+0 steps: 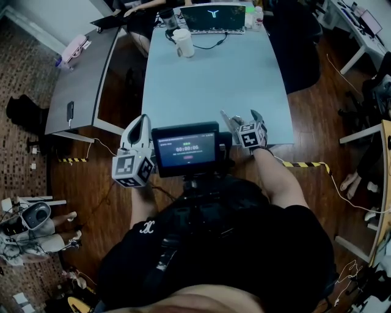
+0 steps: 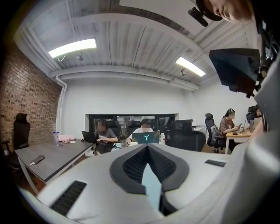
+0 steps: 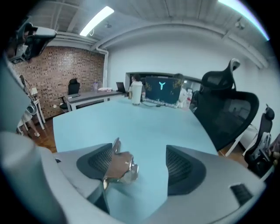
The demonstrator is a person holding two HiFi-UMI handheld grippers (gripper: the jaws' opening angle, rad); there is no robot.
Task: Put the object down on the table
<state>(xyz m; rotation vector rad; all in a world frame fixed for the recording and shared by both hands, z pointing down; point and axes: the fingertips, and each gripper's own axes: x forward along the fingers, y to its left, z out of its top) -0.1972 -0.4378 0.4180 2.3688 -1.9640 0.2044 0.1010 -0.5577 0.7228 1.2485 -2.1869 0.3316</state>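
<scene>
A small shiny metal object point(image 3: 120, 166), blurred, lies against the left pad of my right gripper point(image 3: 140, 159); the right pad stands well apart from it. Its jaws are wide open, low over the near edge of the pale blue table point(image 3: 144, 127). Whether the object rests on the tabletop I cannot tell. From the head view the right gripper point(image 1: 242, 119) sits at the table's near edge point(image 1: 214, 79). My left gripper point(image 1: 140, 125) is held up off the table's near left corner, its pads meeting at the tip point(image 2: 147, 147) with nothing between them.
A white mug point(image 1: 184, 43) and an open laptop point(image 1: 214, 18) stand at the table's far end, where people sit. A grey table point(image 1: 85, 79) with a phone point(image 1: 70, 111) is to the left. A black office chair point(image 3: 223, 109) stands on the right. A small screen point(image 1: 185, 148) sits between the grippers.
</scene>
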